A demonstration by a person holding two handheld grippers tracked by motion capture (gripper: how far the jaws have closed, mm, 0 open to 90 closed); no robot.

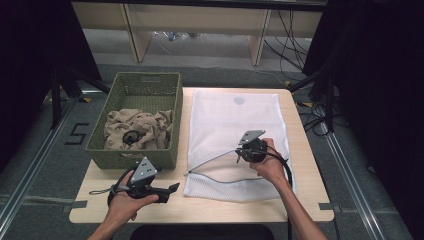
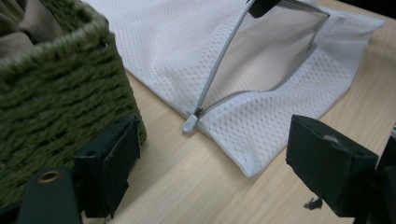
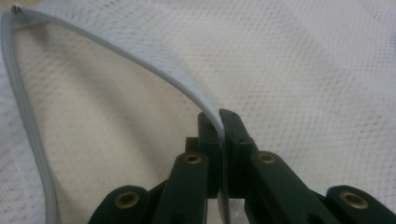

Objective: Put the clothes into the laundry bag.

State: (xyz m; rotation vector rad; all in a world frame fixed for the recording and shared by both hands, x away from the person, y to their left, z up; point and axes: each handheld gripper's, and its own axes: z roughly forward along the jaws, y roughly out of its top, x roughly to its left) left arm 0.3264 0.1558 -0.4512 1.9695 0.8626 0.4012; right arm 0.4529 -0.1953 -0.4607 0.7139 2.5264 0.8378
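Dark curtains close off both sides of the frame, and a pale wooden worktop (image 1: 300, 200) sits in the lower middle of the high view with cables on the floor beyond it. Across the centre and right of that worktop lies a white mesh laundry bag (image 1: 235, 125), flat, its zipped mouth toward the bottom of the frame. To its left, touching or just beside it, stands a green woven basket (image 1: 135, 150) holding a crumpled beige garment (image 1: 137, 127) with something dark lying on it, too small to identify.

By my reading the work is loading the garment into the bag, and it is at an early stage: the zip is open and the mouth is being lifted, while the garment remains in the basket.

At the centre of the high view the right tool (image 1: 239, 156) has its jaws shut on the bag's upper zip edge (image 3: 140, 60), holding it up so the opening gapes. At lower left, near the basket's corner, the left tool (image 1: 172, 187) hovers with jaws spread wide and nothing between them. The zip pull (image 2: 189, 124) lies on the worktop at the closed end of the opening.
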